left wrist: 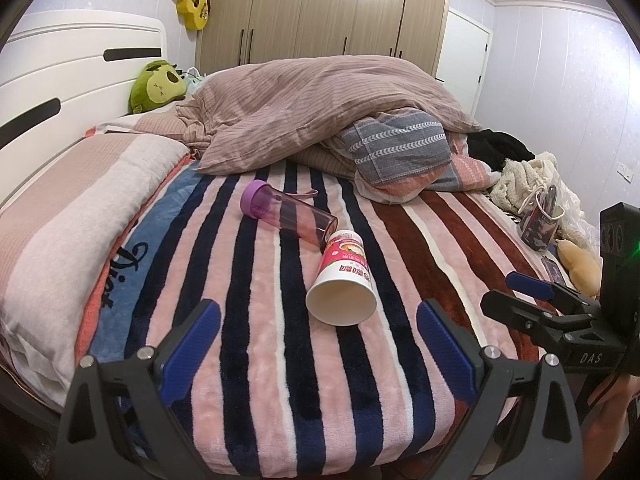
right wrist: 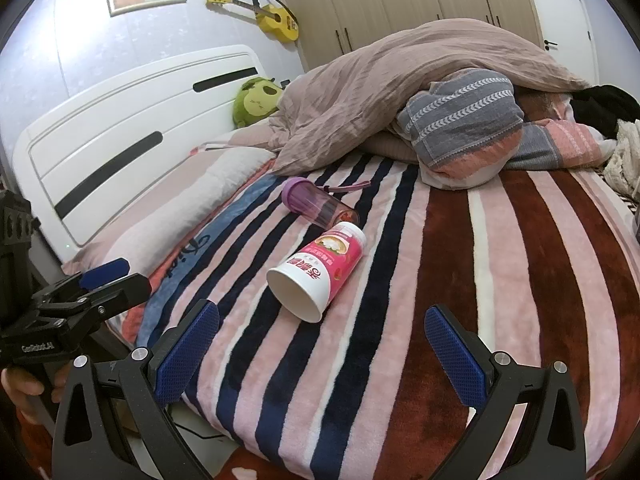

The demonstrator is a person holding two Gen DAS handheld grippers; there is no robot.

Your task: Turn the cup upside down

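The approach stage: both the left gripper (left wrist: 318,344) and the right gripper (right wrist: 322,354) gaped empty (nothing held); ahead, the cup (left wrist: 342,280) lay sideways, needing grasping.

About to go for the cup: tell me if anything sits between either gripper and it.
Nothing visible does. The paper cup lies on its side on the striped blanket, mouth toward both open grippers, left gripper and right gripper, with only bare blanket between. The purple bottle lies behind the cup, by its base.
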